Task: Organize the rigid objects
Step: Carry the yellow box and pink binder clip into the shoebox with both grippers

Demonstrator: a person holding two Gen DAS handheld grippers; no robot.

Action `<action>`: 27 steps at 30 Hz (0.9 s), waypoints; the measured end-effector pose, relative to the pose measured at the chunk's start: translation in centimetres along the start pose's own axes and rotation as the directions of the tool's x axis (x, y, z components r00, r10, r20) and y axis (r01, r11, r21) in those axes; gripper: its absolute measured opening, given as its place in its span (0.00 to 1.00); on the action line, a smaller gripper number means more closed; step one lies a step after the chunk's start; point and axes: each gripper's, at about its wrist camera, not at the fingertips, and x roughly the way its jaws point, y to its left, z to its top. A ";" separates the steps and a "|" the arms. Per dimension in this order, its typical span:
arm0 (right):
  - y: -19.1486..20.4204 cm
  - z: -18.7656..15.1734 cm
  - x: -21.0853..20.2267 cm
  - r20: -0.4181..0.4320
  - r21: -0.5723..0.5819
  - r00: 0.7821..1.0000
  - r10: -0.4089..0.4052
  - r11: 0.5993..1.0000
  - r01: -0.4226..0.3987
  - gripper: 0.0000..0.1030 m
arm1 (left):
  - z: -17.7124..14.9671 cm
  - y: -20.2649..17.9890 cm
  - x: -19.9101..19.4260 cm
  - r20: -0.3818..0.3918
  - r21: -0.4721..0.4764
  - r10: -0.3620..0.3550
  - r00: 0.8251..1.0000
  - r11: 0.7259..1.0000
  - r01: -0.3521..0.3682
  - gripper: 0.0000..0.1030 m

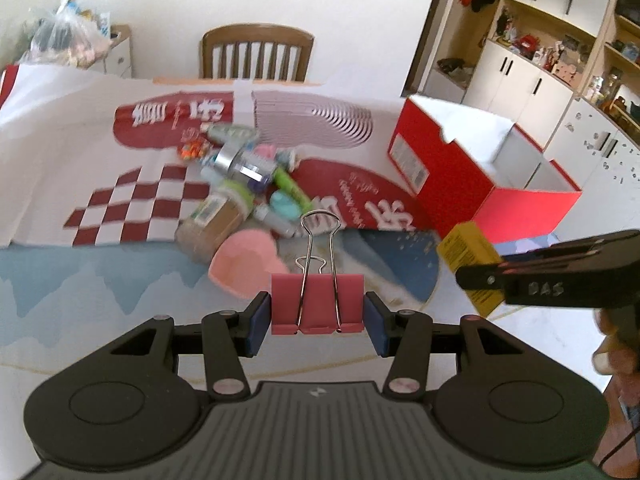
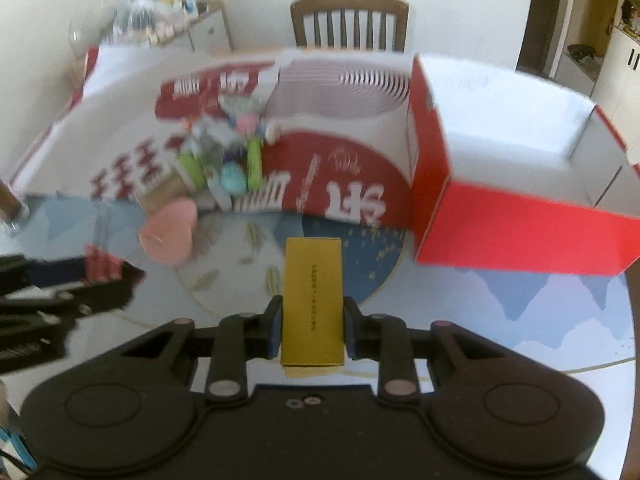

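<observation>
A: Which step is this?

B: Both hands look loaded, so I'd call it the carry between pick-up and drop-off. The left gripper [image 1: 318,316] sits low in the centre of its view, jaws partway in and pressing the sides of a pink clip [image 1: 317,305], whose wire handles stand up toward the pile [image 1: 244,184].

A: And the right gripper?

B: The right gripper [image 2: 312,328], low centre of its own view, has its jaws drawn narrow on a yellow box [image 2: 313,300]. The pads touch both long sides, and the box points up the frame.

A: Where does it all go?

B: Probably the red box [image 2: 520,228], open-topped at the right of the right view and the upper right of the left one. It stands near the yellow box, not touching it.

A: So the next move?

B: My guess: bring each item over the red rim before letting go, one hand at a time so the grippers don't meet. The pile in the upper middle is still to be sorted.
</observation>
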 end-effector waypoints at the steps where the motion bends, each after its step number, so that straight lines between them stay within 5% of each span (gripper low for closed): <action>1: -0.2 0.4 -0.8 0.016 0.003 1.000 0.002 1.000 -0.002 0.27 | 0.5 -0.3 -0.1 0.003 0.002 -0.004 1.000 1.000 0.004 0.48; 14: -7.6 4.5 -5.9 0.135 0.079 0.991 -0.020 0.997 0.009 0.27 | 8.2 -8.2 1.6 0.042 0.087 -0.099 0.994 0.992 0.095 0.48; 27: -18.4 6.9 -3.8 0.143 0.088 0.988 -0.051 0.995 0.039 0.27 | 14.9 -18.3 9.6 0.017 0.134 -0.106 0.994 0.986 0.103 0.48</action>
